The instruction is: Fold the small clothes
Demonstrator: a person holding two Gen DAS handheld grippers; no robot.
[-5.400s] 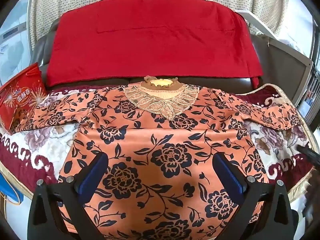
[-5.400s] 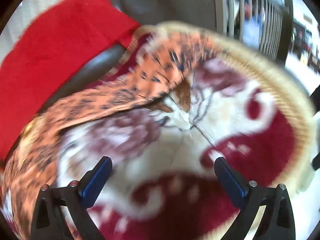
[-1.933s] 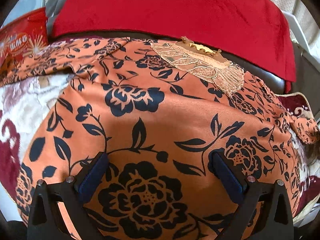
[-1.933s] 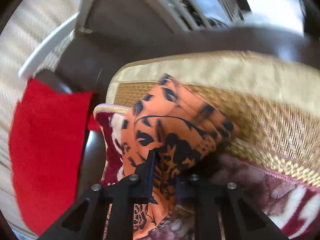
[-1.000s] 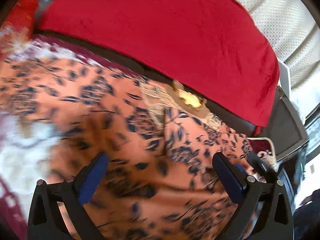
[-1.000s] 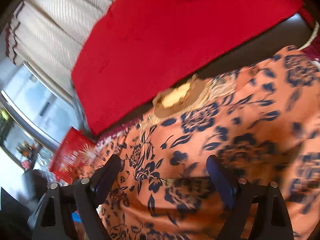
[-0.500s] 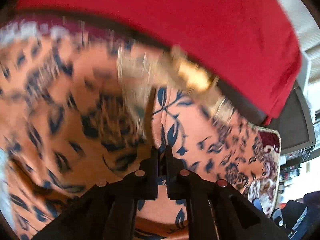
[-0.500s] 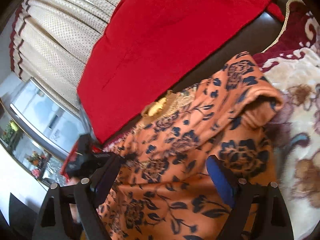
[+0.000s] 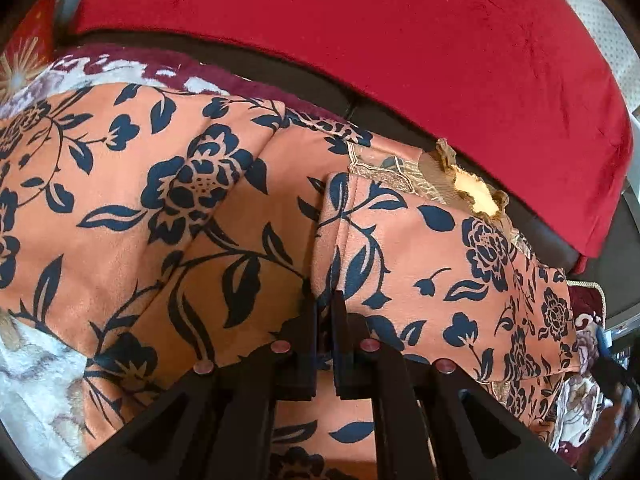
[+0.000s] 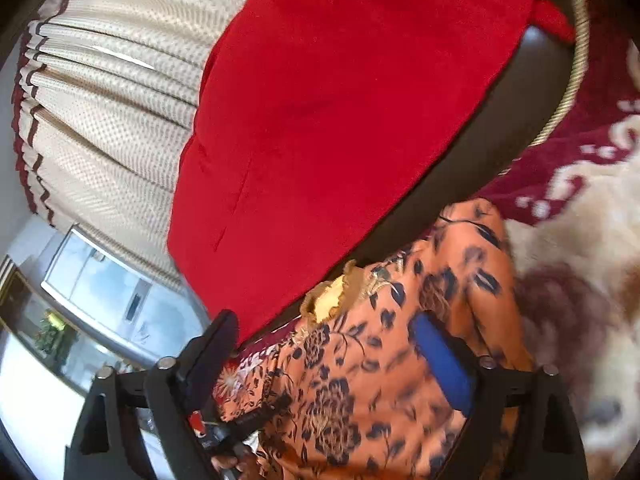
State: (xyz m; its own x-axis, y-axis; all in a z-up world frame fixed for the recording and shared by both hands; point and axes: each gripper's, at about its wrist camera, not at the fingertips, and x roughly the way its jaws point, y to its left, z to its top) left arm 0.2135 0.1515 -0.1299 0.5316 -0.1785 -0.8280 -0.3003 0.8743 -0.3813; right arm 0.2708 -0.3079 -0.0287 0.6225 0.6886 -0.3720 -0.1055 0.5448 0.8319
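An orange garment with dark blue flowers lies spread on a patterned blanket, its lace collar toward the sofa back. One side is folded over the body. The hem of this fold runs down into my left gripper, which is shut on the fabric. In the right wrist view the same garment and collar lie below my right gripper. Its jaws are opening wide above the cloth, with nothing pinched between them.
A red cloth drapes over the dark sofa back behind the garment. The white and maroon blanket shows at both sides. A red packet lies at the far left. A cream curtain hangs behind the sofa.
My left gripper went from wide open to shut and sank onto the hem of the folded side. My right gripper swung away sideways, so the garment now sits lower in its view.
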